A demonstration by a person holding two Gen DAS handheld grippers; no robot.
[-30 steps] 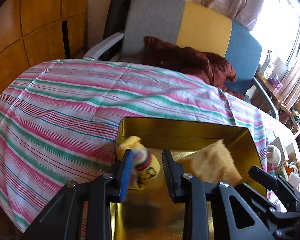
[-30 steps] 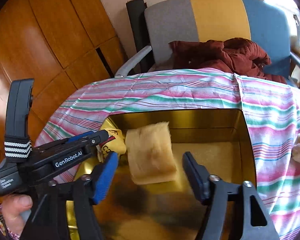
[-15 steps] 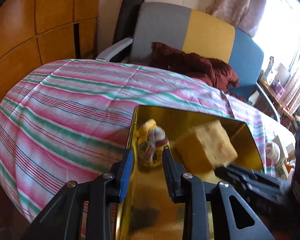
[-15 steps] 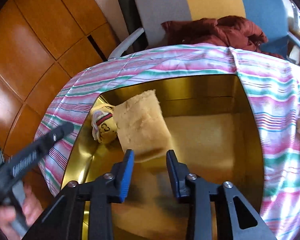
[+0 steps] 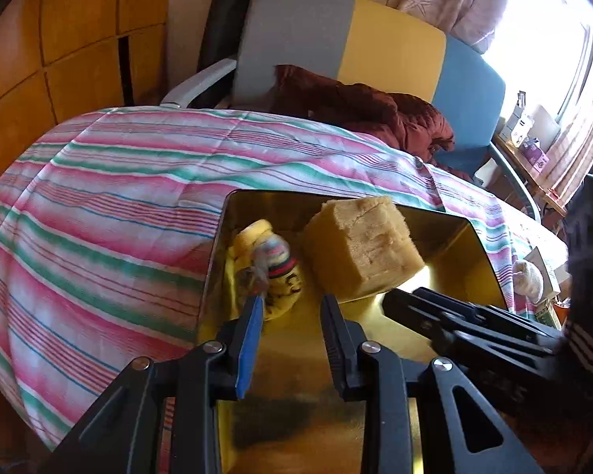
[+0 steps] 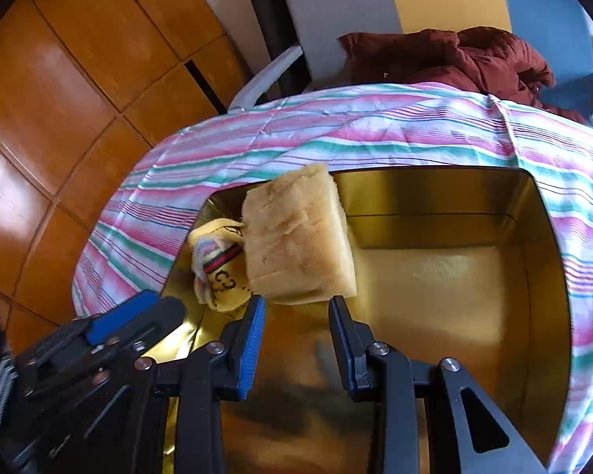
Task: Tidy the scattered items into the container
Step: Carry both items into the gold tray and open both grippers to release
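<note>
A gold metal tin lies open on the striped cloth. Inside it, at its left end, are a yellow sock with red and green bands and a tan sponge block leaning beside it. My left gripper is open and empty, just short of the sock. My right gripper is open and empty, just short of the sponge. Each gripper shows in the other's view, the right one and the left one.
A pink, green and white striped cloth covers the table. A grey, yellow and blue chair with a dark red jacket stands behind. A white fluffy item lies on the cloth right of the tin. Wooden wall panels are to the left.
Both grippers let go and drew back toward me. The sock and the sponge now rest in the tin. The right jaws are narrower than one second ago.
</note>
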